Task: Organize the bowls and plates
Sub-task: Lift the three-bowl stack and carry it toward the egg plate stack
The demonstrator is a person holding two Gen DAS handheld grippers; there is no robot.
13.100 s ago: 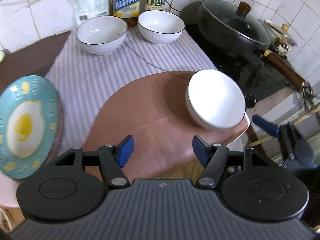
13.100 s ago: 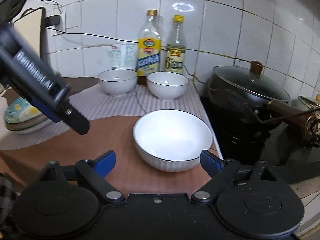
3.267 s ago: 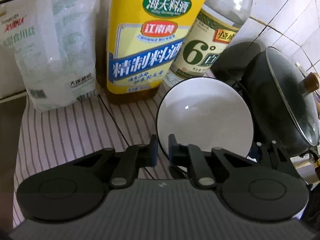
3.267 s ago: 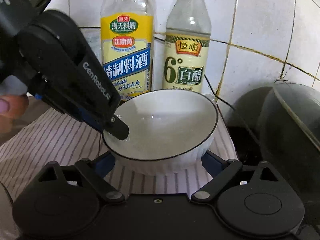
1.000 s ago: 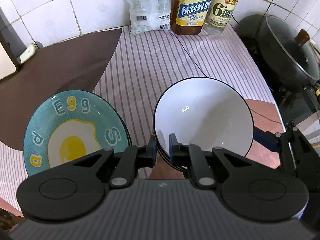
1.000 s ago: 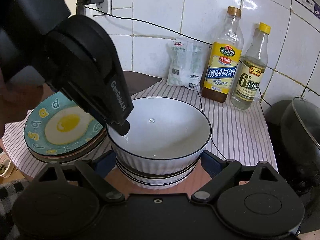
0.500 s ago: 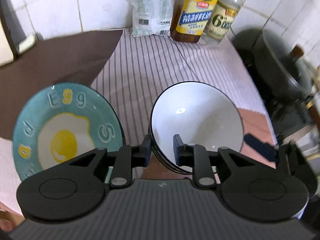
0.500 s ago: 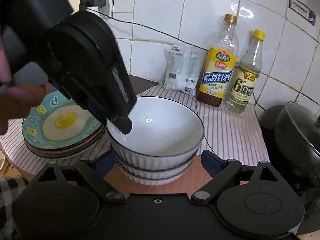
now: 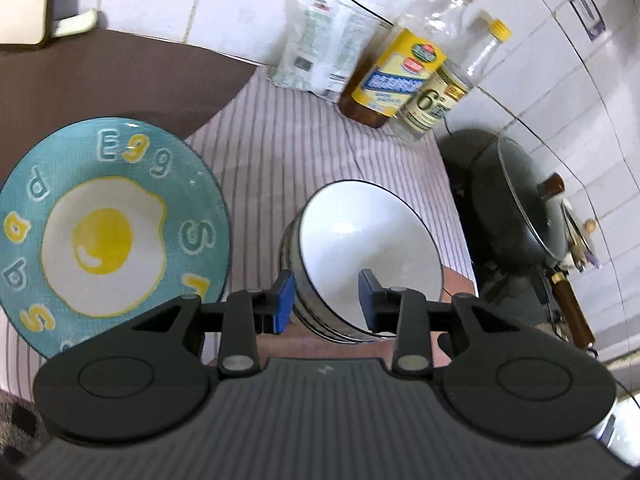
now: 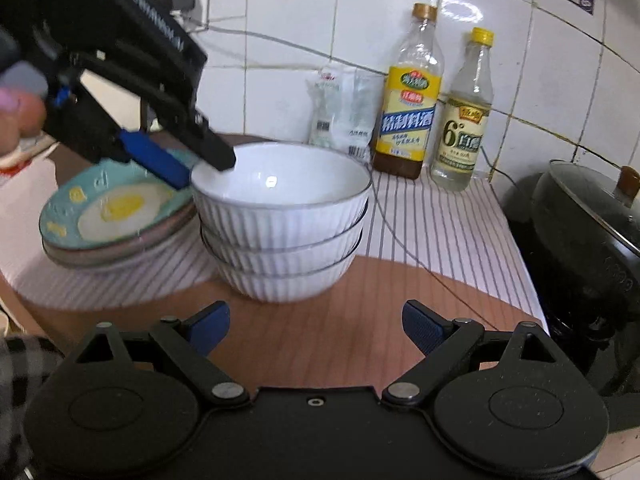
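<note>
The bowls [image 10: 282, 224] are nested three high on the worktop [image 10: 360, 320], directly ahead of the right hand-held gripper [image 10: 316, 330], so that they take one footprint. The top bowl's near rim [image 9: 296, 240] is straddled by the left hand-held gripper [image 9: 326, 296], whose jaws are opening with the rim between them, one pad outside and one inside, judged a release now that the bowl is seated. The right hand-held gripper's jaws are spread wide and empty. The plates [image 9: 108, 216] are stacked just left of the left hand-held gripper, beside the bowls. Bottles [image 10: 412, 108] are kept beyond, against the wall.
</note>
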